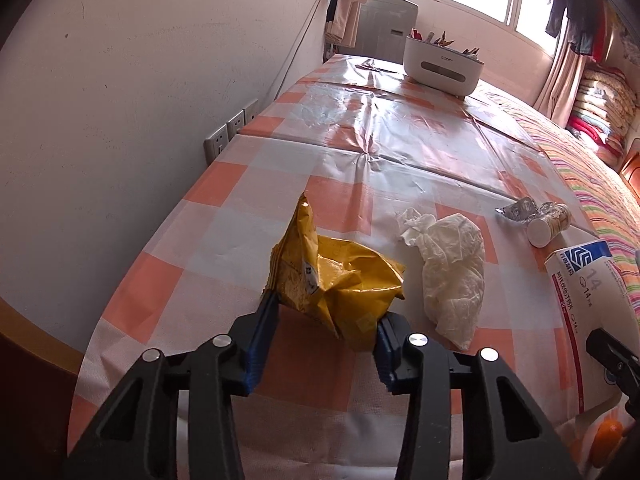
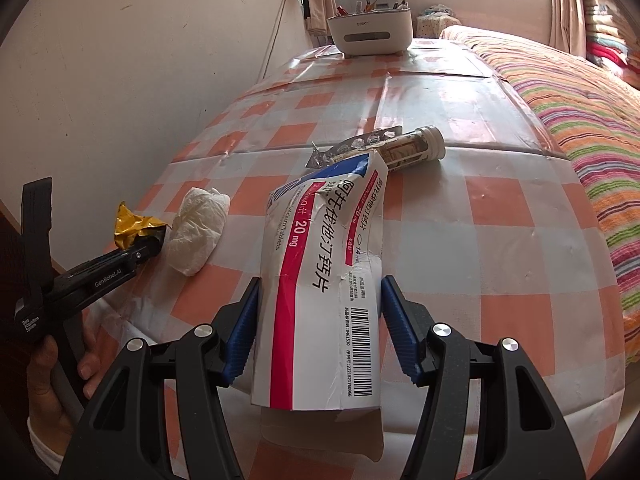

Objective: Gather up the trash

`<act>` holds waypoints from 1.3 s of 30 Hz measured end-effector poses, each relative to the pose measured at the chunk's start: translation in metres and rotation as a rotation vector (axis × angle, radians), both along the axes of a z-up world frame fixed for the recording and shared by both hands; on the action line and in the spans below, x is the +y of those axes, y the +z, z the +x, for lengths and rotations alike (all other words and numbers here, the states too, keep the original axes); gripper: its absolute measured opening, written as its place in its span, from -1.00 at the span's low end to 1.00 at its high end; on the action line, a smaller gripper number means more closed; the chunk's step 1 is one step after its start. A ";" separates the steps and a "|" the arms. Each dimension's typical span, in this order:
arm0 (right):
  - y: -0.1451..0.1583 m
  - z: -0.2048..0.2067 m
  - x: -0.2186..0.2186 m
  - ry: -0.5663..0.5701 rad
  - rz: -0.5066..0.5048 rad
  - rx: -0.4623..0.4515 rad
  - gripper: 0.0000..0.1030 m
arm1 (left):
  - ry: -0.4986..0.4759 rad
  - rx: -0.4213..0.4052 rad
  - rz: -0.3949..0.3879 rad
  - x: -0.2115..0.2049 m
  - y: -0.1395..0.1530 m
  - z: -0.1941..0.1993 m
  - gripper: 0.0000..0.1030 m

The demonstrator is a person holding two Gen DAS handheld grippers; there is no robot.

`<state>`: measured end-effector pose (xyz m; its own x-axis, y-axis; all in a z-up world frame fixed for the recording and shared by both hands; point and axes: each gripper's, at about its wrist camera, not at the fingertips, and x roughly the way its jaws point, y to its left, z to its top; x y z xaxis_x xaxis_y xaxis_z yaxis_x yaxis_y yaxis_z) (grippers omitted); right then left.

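A crumpled yellow snack wrapper (image 1: 352,280) lies on the checked tablecloth, and my left gripper (image 1: 326,312) is shut on its near end, both blue pads pressing it. In the right wrist view the same gripper (image 2: 158,238) bites the wrapper (image 2: 132,226) at the left. My right gripper (image 2: 320,284) is shut on a flattened white medicine box (image 2: 316,320) with a red stripe, which reaches out past the table's near edge. A crumpled white tissue (image 1: 452,264) lies just right of the wrapper. Farther off are a silver blister pack (image 2: 352,146) and a tube bottle (image 2: 416,148) on its side.
A white desktop bin (image 1: 440,66) holding scraps stands at the table's far end. The wall with sockets (image 1: 232,128) runs along the left. A bed with a striped cover (image 2: 580,120) borders the table on the right. A person's hand (image 2: 60,360) holds the left gripper's handle.
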<state>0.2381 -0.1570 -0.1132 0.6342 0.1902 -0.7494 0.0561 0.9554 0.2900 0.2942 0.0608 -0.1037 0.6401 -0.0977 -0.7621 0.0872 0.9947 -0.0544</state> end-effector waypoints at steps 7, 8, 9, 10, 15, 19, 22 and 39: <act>0.010 -0.015 -0.009 -0.014 0.022 -0.031 0.11 | -0.033 -0.025 -0.012 -0.008 0.006 -0.011 -0.71; 0.012 -0.018 -0.011 -0.018 0.022 -0.039 0.11 | -0.030 -0.037 -0.020 -0.008 0.009 -0.013 -0.72; 0.014 -0.020 -0.012 -0.021 0.024 -0.045 0.11 | -0.030 -0.044 -0.022 -0.008 0.011 -0.016 -0.72; 0.016 -0.023 -0.014 -0.022 0.026 -0.049 0.11 | -0.035 -0.047 -0.022 -0.010 0.014 -0.018 -0.73; 0.021 -0.037 -0.020 -0.029 0.018 -0.064 0.12 | -0.044 -0.070 -0.048 -0.017 0.024 -0.032 -0.73; 0.022 -0.043 -0.026 -0.036 0.006 -0.066 0.12 | -0.084 -0.096 -0.041 -0.034 0.033 -0.046 -0.73; 0.024 -0.049 -0.030 -0.042 -0.001 -0.072 0.12 | -0.120 -0.113 -0.041 -0.049 0.039 -0.057 -0.73; 0.042 -0.092 -0.071 -0.126 -0.057 -0.117 0.13 | -0.295 -0.165 -0.046 -0.124 0.058 -0.103 -0.73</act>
<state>0.1463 -0.2285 -0.0708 0.7336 0.0637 -0.6766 0.1451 0.9580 0.2475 0.1908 -0.0629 -0.0457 0.6937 -0.3288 -0.6408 0.3818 0.9223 -0.0599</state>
